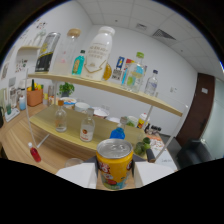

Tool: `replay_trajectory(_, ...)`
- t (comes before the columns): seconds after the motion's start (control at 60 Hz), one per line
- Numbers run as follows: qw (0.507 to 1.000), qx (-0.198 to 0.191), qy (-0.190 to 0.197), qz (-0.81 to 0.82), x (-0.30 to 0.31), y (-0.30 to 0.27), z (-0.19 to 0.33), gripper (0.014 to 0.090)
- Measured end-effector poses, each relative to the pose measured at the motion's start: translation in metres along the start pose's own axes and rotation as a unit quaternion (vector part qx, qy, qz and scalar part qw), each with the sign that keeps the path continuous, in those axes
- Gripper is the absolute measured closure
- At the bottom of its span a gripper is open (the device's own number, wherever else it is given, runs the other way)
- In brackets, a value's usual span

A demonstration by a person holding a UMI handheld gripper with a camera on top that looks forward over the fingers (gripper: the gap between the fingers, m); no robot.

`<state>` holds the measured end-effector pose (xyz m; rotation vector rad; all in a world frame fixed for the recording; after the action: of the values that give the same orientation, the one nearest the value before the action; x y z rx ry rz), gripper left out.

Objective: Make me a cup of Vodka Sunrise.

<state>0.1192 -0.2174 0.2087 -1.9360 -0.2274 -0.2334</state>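
Hand-held gripper: fingers mostly lost in the dark mask at the bottom of the view; pale finger parts show on either side of a yellow can. Whether they press on it, or stand apart from it, cannot be told.

Yellow can: upright, between the fingers, close to the camera, silver top with pull tab visible, red and orange print on its side. What it rests on is hidden.

Beyond the can, a wooden counter carries two clear bottles: one with a plain cap, and one with a reddish label standing to its right. A blue cap or lid sits just behind the can. Dark green round fruit lies to the right of the can. A small bottle with red liquid lies tilted near the counter's near edge.

Upper shelf: a large white bottle, a dark tall container, a jar with a pale lid, a small teal bottle, and several clear plastic bottles toward the right end.

Small potted plant stands under the shelf, at the back.
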Motion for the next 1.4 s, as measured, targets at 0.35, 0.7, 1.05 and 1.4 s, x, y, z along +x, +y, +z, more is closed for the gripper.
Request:
replay_trajectory(0.35, 0.900, -0.006, 0.067, -0.431, -0.013, 0.001, 0.016, 0.0535)
replay_trajectory(0.7, 0.692, -0.025, 0.114, -0.713, -0.022, 0.000, 0.022, 0.0535)
replay_trajectory(1.05, 0.680, -0.035, 0.108, -0.725, -0.031, -0.005, 0.017, 0.0532)
replay_trajectory(1.4, 0.937, 0.077, 0.064, -0.335, -0.028, -0.071, -0.029, 0.0530)
